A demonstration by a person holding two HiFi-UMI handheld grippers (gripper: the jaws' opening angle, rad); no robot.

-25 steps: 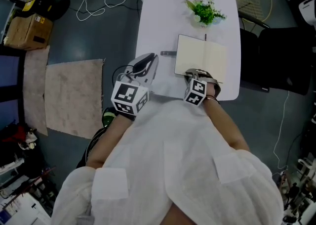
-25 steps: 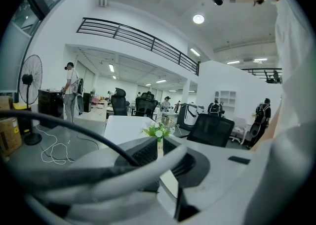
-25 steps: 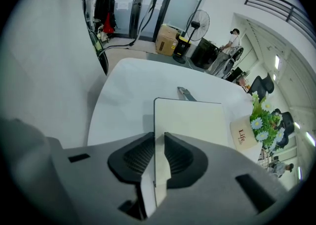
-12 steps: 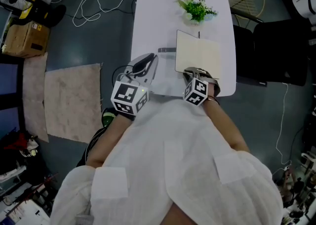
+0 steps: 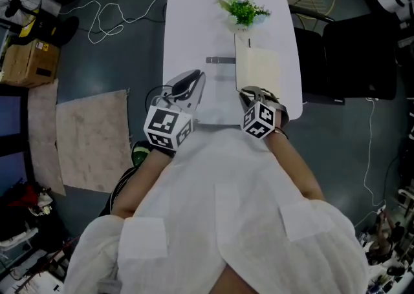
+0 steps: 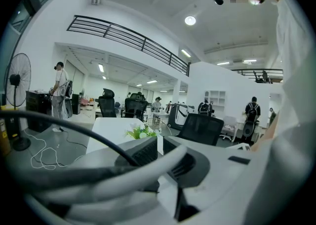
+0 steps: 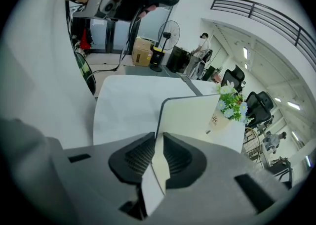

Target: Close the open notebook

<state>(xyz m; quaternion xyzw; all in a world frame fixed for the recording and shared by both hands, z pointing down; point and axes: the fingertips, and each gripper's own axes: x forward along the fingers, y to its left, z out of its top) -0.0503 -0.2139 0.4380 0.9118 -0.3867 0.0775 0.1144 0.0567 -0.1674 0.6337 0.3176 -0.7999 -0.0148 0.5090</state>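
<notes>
Closing of the notebook [image 5: 257, 66], which lies on the right half of the white table [image 5: 194, 15], between the person and a small potted plant [image 5: 242, 10], with a slim dark object [image 5: 220, 60] just to its left. The right gripper [image 7: 158, 137] pinches the near edge of one cream leaf, its jaws having just been closing on that leaf, which stands raised off the table and tilts over the rest of the book. The left gripper [image 6: 159, 145] hangs over the table to the left, well apart from the notebook, its jaws a narrow slit apart with nothing between them. Likely hazards: the thin leaf may slip from the pinch and fall back open; it may crease or tear if pulled faster than it turns; the unheld book may slide towards the plant, since nothing presses it down; whether the pinch takes the cover or a single page cannot be told
</notes>
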